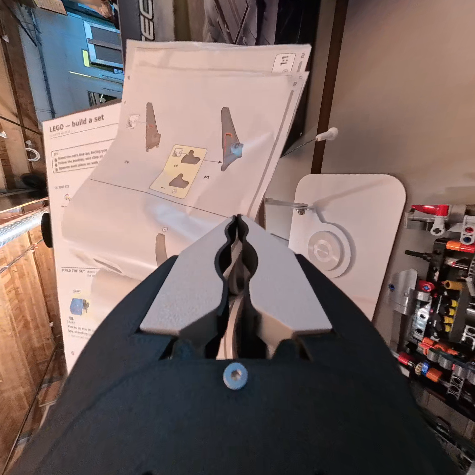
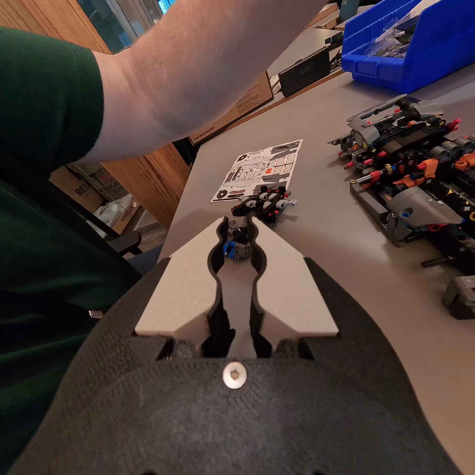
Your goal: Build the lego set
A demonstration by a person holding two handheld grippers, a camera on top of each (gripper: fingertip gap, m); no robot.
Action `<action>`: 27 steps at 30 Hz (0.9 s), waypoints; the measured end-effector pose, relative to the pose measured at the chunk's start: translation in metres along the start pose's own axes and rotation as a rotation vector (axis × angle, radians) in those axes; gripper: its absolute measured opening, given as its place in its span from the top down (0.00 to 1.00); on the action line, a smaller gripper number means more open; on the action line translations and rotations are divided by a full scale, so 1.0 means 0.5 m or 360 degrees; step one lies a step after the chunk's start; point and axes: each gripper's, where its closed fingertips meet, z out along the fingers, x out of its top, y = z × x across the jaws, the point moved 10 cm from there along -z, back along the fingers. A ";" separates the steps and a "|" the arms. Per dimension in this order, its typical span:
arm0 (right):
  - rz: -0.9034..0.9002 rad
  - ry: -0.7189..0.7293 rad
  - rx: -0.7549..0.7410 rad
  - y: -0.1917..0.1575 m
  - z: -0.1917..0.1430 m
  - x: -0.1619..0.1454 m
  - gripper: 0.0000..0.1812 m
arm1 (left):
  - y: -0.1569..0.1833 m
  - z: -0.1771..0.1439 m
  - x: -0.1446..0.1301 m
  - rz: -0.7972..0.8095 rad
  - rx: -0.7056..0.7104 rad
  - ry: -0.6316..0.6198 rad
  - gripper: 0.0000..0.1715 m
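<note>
In the left wrist view my left gripper [image 1: 237, 218] is shut on the lower edge of a curled page of the instruction booklet [image 1: 195, 144]; the page's edge runs down between the pads. In the right wrist view my right gripper [image 2: 237, 221] is shut on a small lego assembly [image 2: 237, 248] of blue, grey and black parts, held just above the grey table [image 2: 321, 282]. A black lego subassembly [image 2: 264, 203] with grey and red pins lies just beyond the fingertips. A large part-built lego chassis [image 2: 416, 174] lies at the right; it also shows in the left wrist view [image 1: 442, 295].
A sticker sheet [image 2: 259, 169] lies behind the black subassembly. A blue bin [image 2: 411, 43] with bagged parts stands at the back right. A person's forearm [image 2: 180, 77] crosses above. A printed task sheet [image 1: 77, 180] and a white stand plate [image 1: 347, 244] flank the booklet. A loose grey block [image 2: 460, 298] lies at the right edge. About 30 centimetres separates my left fingertips from my right.
</note>
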 end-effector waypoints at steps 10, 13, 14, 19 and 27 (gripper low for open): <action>0.0010 0.0015 0.0018 -0.001 -0.003 0.002 0.93 | -0.023 -0.007 0.008 -0.0322 -0.0126 0.0231 1.00; 0.0017 0.0017 0.0028 0.000 -0.002 0.002 0.93 | -0.044 -0.011 0.001 -0.0473 -0.0150 0.0293 1.00; 0.0021 0.0018 0.0031 0.000 -0.002 0.001 0.93 | -0.048 -0.014 0.001 -0.0478 -0.0160 0.0299 1.00; 0.0035 0.0008 0.0043 0.002 0.001 -0.003 0.93 | -0.032 -0.016 0.042 -0.0118 -0.0246 0.0219 0.83; 0.0027 -0.0003 0.0041 0.000 0.002 -0.002 0.93 | -0.021 0.026 0.032 0.0028 -0.0322 -0.0007 0.88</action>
